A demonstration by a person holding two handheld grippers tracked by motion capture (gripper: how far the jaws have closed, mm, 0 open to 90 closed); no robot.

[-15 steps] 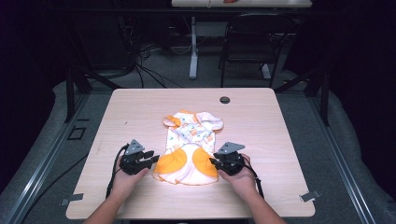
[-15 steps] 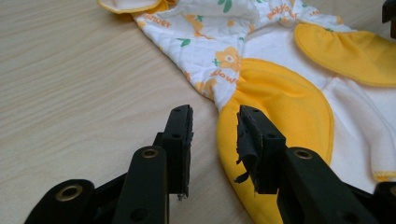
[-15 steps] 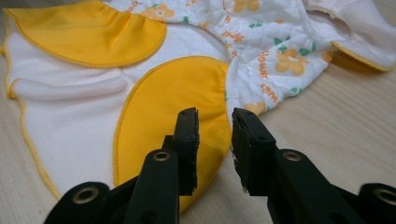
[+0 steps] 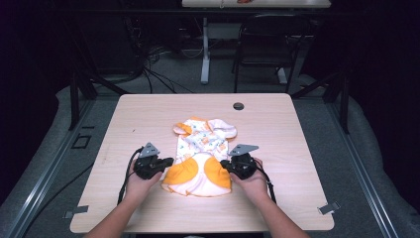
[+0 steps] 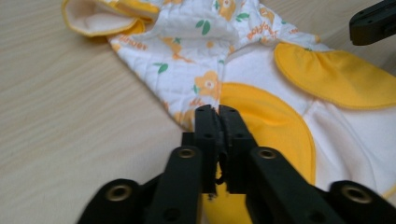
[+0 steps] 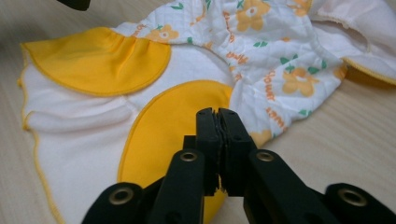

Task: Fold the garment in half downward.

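Claws: left claw [image 4: 166,162] and right claw [image 4: 225,164] both closed, each pinching a side edge of baby garment [image 4: 203,153], lying flat mid-surface [image 4: 148,114]. Grips made; folding not begun, judging by layout.

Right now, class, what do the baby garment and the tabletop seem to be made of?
Baby garment: soft, matte fabric, probably cotton. The flower-printed upper part looks quilted, with stitched lines and small puckers; the plain yellow patches are smooth, with gathered edges.
Tabletop: pale wood-look surface with fine straight grain lines and a low sheen, perhaps laminate rather than solid wood.
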